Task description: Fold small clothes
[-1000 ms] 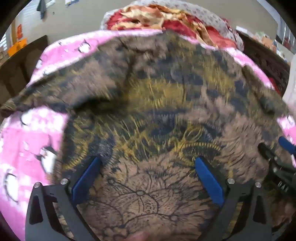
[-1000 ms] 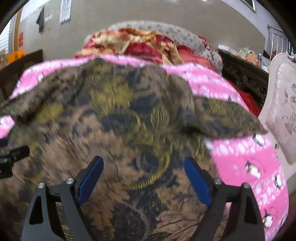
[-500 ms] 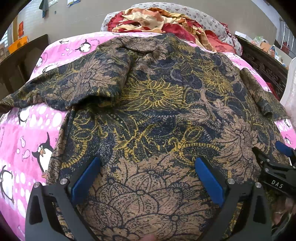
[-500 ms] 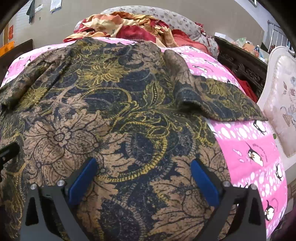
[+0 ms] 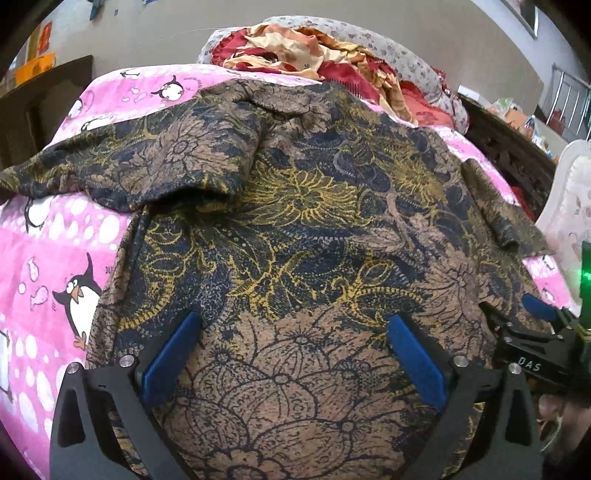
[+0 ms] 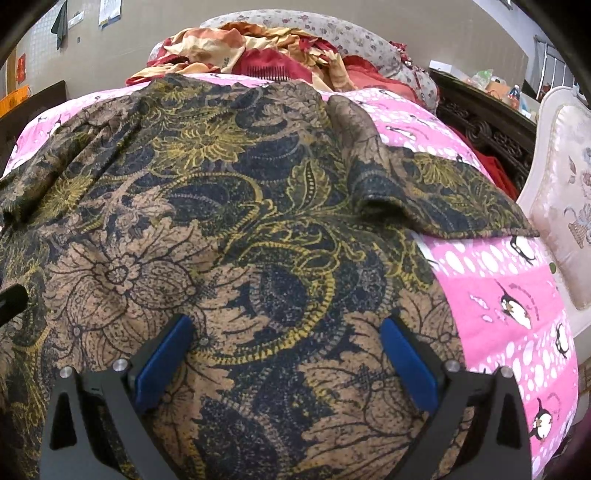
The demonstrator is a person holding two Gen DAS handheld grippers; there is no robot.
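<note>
A brown, navy and gold floral batik shirt (image 5: pixel 303 206) lies spread flat on a pink penguin-print bedsheet (image 5: pixel 44 266), collar at the far end, both short sleeves out to the sides. It also fills the right wrist view (image 6: pixel 229 229). My left gripper (image 5: pixel 293 347) is open, its blue pads just above the shirt's near hem. My right gripper (image 6: pixel 286 350) is open above the hem further right; it also shows at the right edge of the left wrist view (image 5: pixel 532 325). Neither holds fabric.
A heap of red and orange cloth (image 5: pixel 317 48) and a floral pillow (image 6: pixel 332 33) lie at the bed's far end. A dark carved wooden piece (image 6: pixel 487 129) and a white padded chair (image 6: pixel 565 206) stand to the right.
Both grippers have settled after blurred motion over the shirt. Both views have tipped slightly, showing more of the far end. The shirt has not moved in the last half second.
</note>
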